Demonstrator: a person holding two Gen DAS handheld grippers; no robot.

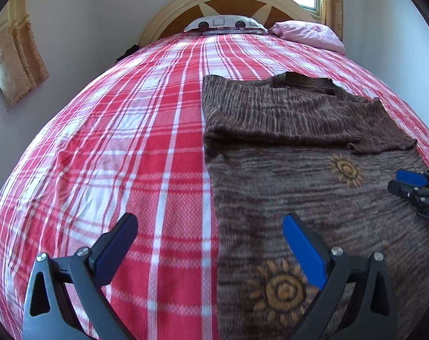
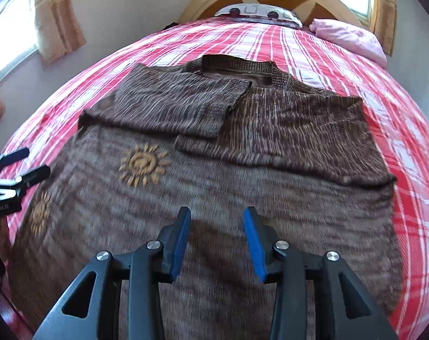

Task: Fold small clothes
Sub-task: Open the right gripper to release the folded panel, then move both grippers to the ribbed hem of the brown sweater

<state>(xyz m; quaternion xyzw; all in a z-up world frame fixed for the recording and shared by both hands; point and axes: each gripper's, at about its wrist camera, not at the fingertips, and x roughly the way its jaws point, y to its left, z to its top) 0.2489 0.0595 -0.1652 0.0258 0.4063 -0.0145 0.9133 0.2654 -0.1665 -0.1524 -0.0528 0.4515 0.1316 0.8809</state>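
Note:
A brown knitted sweater [image 1: 313,187] with orange sun motifs lies flat on the red and white plaid bed [image 1: 115,147]. Both sleeves are folded in across its chest, plain in the right wrist view [image 2: 214,153]. My left gripper [image 1: 210,228] is open and empty, straddling the sweater's left edge near its lower part. My right gripper [image 2: 217,221] is open and empty above the middle of the sweater's lower body. It also shows at the right edge of the left wrist view [image 1: 404,181]. The left gripper shows at the left edge of the right wrist view [image 2: 27,161].
A patterned pillow [image 1: 225,24] and a pink pillow [image 1: 308,35] lie at the wooden headboard [image 1: 231,0]. Curtained windows [image 1: 16,56] are on the left wall and behind the headboard. The plaid cover [image 2: 407,147] stretches right of the sweater.

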